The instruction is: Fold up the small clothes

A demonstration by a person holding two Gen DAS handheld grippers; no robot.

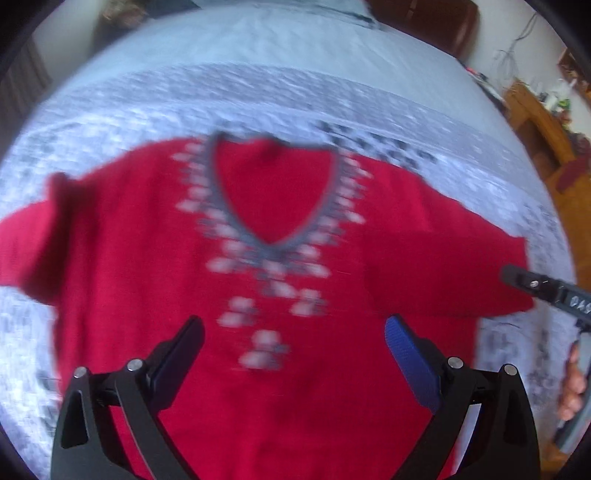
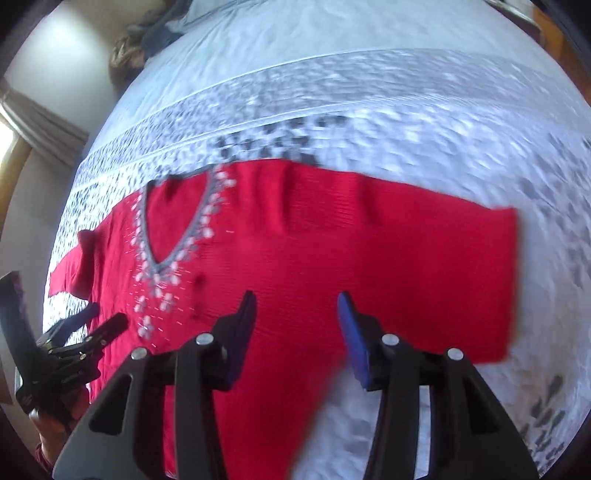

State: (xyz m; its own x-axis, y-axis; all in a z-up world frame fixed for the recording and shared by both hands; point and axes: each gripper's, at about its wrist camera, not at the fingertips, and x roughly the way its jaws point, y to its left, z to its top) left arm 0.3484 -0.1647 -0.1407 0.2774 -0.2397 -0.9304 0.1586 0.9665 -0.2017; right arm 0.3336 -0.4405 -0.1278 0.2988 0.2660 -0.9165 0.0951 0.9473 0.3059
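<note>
A red top (image 1: pixel 147 229) with a grey V-neck and pale beaded trim lies spread flat on a bed, sleeves out to both sides. It also shows in the right wrist view (image 2: pixel 332 251). My left gripper (image 1: pixel 293 328) is open and empty above the top's chest. My right gripper (image 2: pixel 297 304) is open and empty above the top's right sleeve and side. The right gripper also shows at the right edge of the left wrist view (image 1: pixel 524 282); the left gripper shows at the lower left of the right wrist view (image 2: pixel 105 315).
The bed has a pale blue and grey patterned cover (image 1: pixel 280 85), also in the right wrist view (image 2: pixel 424 122). A wooden cabinet (image 1: pixel 535 122) stands to the right of the bed. Bundled clothes (image 2: pixel 147 33) lie at the bed's far left corner.
</note>
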